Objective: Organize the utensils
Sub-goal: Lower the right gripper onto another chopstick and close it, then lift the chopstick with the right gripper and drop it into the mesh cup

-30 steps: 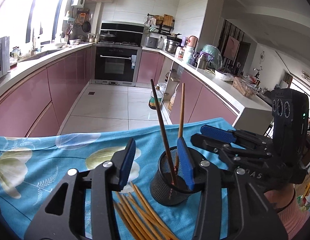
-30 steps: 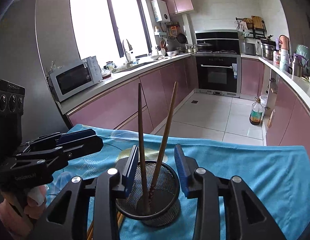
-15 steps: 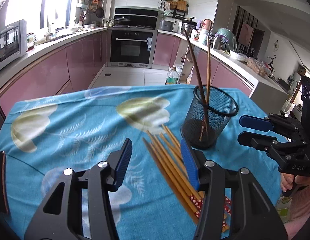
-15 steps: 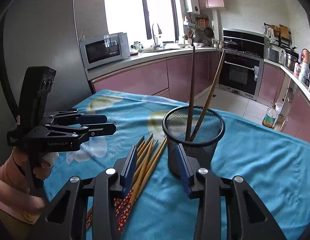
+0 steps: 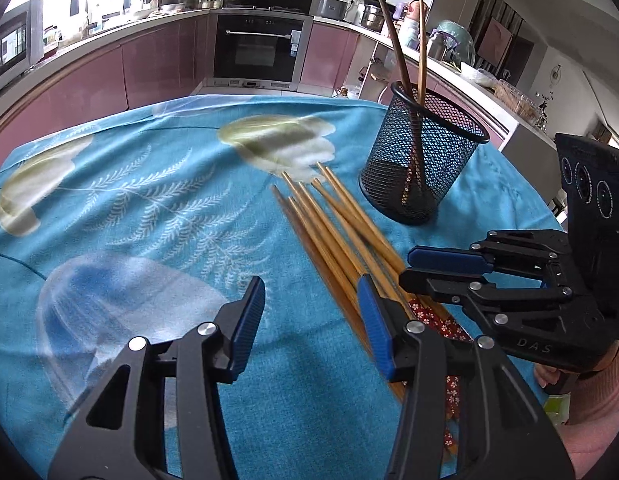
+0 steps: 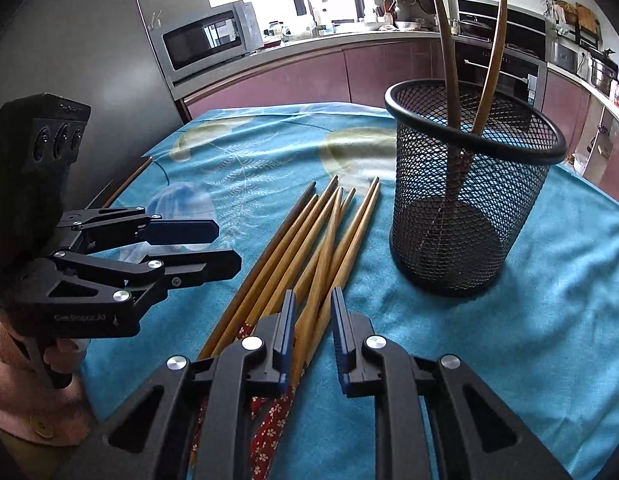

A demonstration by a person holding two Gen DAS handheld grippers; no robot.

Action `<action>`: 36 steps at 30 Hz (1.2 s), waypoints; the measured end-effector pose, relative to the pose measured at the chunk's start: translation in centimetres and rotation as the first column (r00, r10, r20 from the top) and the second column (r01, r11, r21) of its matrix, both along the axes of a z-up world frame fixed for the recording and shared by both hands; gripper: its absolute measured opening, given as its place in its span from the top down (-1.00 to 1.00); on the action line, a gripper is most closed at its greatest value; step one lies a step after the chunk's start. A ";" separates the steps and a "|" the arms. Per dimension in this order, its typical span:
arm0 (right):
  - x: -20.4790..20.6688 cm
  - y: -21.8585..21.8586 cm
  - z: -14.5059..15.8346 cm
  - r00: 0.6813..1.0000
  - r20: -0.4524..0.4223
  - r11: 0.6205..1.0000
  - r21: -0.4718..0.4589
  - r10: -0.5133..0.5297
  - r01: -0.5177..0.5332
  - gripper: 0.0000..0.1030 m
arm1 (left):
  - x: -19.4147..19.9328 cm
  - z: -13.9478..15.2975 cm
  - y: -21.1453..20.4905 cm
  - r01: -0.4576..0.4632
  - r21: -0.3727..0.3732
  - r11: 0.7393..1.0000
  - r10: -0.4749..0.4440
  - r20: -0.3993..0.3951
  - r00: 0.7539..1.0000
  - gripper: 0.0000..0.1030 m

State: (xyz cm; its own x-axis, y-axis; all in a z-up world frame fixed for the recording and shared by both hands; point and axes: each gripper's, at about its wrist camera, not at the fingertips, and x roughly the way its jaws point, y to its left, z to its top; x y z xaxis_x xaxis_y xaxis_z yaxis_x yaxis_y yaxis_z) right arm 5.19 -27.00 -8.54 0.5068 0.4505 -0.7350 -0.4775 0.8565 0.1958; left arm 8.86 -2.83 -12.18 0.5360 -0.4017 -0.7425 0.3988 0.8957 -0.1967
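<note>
A black mesh cup [image 6: 469, 208] holding two chopsticks [image 6: 489, 64] stands beside loose chopsticks [image 6: 321, 256] on the blue-clothed desk [image 5: 149, 208]. The right claw [image 6: 312, 332] is closing around one or two of them; the left claw [image 5: 309, 320] hangs spread.

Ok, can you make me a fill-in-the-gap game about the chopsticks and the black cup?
1. The black wire-mesh cup holds ____ chopsticks.
2. The loose wooden chopsticks lie on a ____ flowered cloth.
3. The right gripper is closing around the ____ chopsticks.

Missing words: two; blue; loose
</note>
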 end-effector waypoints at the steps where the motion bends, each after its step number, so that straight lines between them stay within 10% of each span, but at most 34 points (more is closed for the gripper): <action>1: 0.1 0.0 -0.2 1.000 -0.007 1.000 -0.001 -0.005 0.005 0.71 | 0.0 -0.1 -0.1 0.003 0.000 1.000 -0.003 -0.003 1.000 0.09; 36: 1.1 -2.4 -1.2 0.994 -0.049 0.995 0.012 -0.096 0.097 0.85 | 1.3 -1.5 -1.4 0.052 0.072 0.996 -0.048 -0.045 0.998 0.48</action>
State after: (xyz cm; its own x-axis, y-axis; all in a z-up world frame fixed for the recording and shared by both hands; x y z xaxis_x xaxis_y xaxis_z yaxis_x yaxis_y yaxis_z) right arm 6.32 -29.39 -9.72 0.5124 0.4121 -0.7534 -0.3826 0.8950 0.2294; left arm 10.21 -4.19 -13.64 0.4837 -0.3708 -0.7928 0.4362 0.8875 -0.1490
